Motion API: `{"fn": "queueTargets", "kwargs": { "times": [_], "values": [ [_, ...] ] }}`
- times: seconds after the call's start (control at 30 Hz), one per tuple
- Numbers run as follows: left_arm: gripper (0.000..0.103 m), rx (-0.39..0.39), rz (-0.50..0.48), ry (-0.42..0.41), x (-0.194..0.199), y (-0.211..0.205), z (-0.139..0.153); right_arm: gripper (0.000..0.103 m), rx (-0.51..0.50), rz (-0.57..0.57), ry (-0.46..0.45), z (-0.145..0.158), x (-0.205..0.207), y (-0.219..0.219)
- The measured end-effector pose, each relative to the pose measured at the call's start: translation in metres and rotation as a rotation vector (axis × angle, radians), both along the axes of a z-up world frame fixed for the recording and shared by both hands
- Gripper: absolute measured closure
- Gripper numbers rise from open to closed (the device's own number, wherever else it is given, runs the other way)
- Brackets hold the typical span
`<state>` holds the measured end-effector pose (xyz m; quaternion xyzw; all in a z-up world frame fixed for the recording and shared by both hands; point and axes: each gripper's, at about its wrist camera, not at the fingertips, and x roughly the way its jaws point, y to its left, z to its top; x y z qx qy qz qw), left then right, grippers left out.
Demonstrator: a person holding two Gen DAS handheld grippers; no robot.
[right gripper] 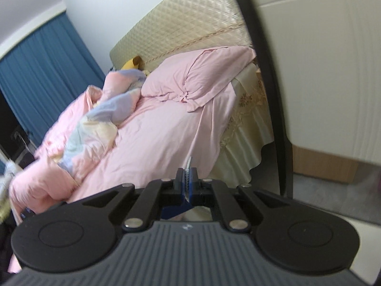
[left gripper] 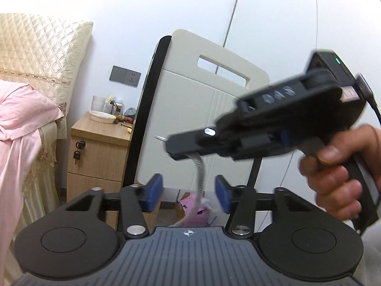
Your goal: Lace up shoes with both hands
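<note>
Pinching the shoelace flat between my right fingers, I have the right gripper fully clamped, the blue pads pressed together on the woven band with a short stub poking out past the tips. From my left wrist camera that same gripper crosses the view from the right, blurred, with the person's hand wrapped round its handle. The grey-white lace hangs down from its tips, drops between my left fingers and curves off below toward my own body, out of sight. My left gripper stands wide apart, its blue pads on either side of the lace, and I cannot tell whether either one touches it. The shoe itself shows in neither view. Beyond my left fingers stands a cream chair back with a black edge, a wooden bedside cabinet carrying a bowl and jars, and a pink carton on the floor. My right camera looks over a bed in pink sheets with a pink pillow, a quilted cream headboard and a blue curtain behind.
</note>
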<state>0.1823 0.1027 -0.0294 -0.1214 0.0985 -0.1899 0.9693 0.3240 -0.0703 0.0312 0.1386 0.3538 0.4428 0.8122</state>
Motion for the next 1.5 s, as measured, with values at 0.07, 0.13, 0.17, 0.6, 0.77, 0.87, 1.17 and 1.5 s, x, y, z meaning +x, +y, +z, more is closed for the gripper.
{"fn": "queueTargets", "kwargs": {
  "times": [0.07, 0.13, 0.17, 0.6, 0.77, 0.87, 1.17, 1.5],
  "values": [
    [0.084, -0.003, -0.016, -0.009, 0.002, -0.003, 0.000, 0.099, 0.031, -0.025, 0.024, -0.002, -0.003, -0.014],
    [0.096, 0.006, -0.037, -0.013, 0.003, -0.008, 0.000, 0.099, 0.061, -0.053, 0.039, -0.005, -0.006, -0.027],
    [0.099, 0.011, -0.052, -0.013, 0.003, -0.010, 0.000, 0.099, 0.076, -0.071, 0.046, -0.007, -0.007, -0.036],
    [0.099, 0.140, -0.216, 0.016, 0.013, -0.040, -0.016, 0.099, 0.272, -0.198, 0.147, -0.042, -0.004, -0.111],
    [0.058, 0.089, -0.223, 0.029, 0.015, -0.037, -0.013, 0.099, 0.254, -0.212, 0.108, -0.044, -0.009, -0.115],
    [0.048, 0.046, -0.234, 0.008, 0.013, -0.034, -0.011, 0.099, 0.237, -0.219, 0.088, -0.046, -0.013, -0.117],
    [0.100, 0.079, -0.260, -0.009, 0.016, -0.045, -0.015, 0.097, 0.249, -0.204, 0.140, -0.061, -0.022, -0.120],
    [0.100, 0.115, -0.281, 0.005, 0.017, -0.055, -0.016, 0.095, 0.289, -0.255, 0.169, -0.063, -0.021, -0.144]
  ]
}}
